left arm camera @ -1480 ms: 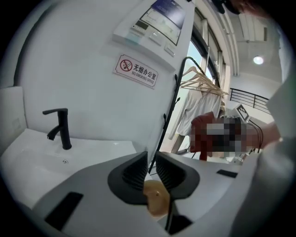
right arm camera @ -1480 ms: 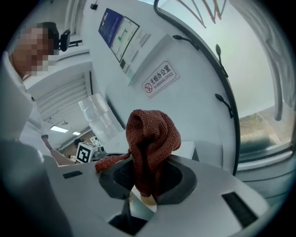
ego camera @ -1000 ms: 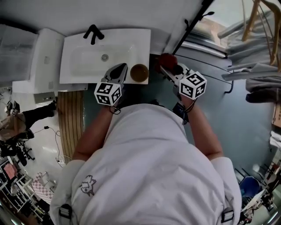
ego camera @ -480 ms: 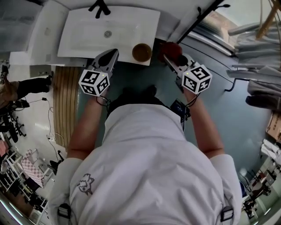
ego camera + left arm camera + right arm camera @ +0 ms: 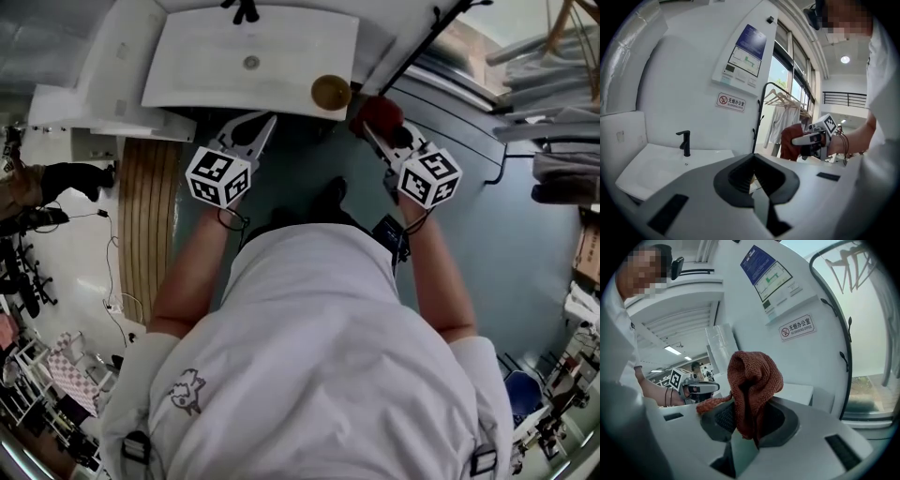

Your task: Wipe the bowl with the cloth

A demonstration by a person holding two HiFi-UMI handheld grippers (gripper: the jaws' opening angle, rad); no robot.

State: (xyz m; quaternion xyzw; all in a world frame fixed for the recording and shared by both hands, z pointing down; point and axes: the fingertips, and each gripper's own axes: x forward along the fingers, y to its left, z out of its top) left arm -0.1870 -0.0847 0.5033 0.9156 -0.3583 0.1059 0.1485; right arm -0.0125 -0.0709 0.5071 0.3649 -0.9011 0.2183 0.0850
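Observation:
A small brown bowl (image 5: 331, 92) stands on the front right corner of the white sink (image 5: 206, 75). In the head view my left gripper (image 5: 256, 131) hangs just in front of the sink's edge, left of the bowl and apart from it, shut with nothing in it (image 5: 753, 180). My right gripper (image 5: 380, 131) is to the right of the bowl, off the sink, shut on a rust-red cloth (image 5: 754, 380) that bunches up above its jaws (image 5: 750, 427). The same cloth (image 5: 377, 112) shows close to the bowl. Neither gripper view shows the bowl.
A black faucet (image 5: 685, 143) stands at the back of the sink. A black rack pole (image 5: 422, 47) and hanging clothes (image 5: 780, 119) are to the right. A wooden slatted strip (image 5: 145, 216) lies on the floor at left. Notices (image 5: 743, 56) hang on the white wall.
Both grippers have drawn back from the sink. The left one, which was beside the bowl over the sink's edge, now hangs in front of it. The cloth stays in the right gripper.

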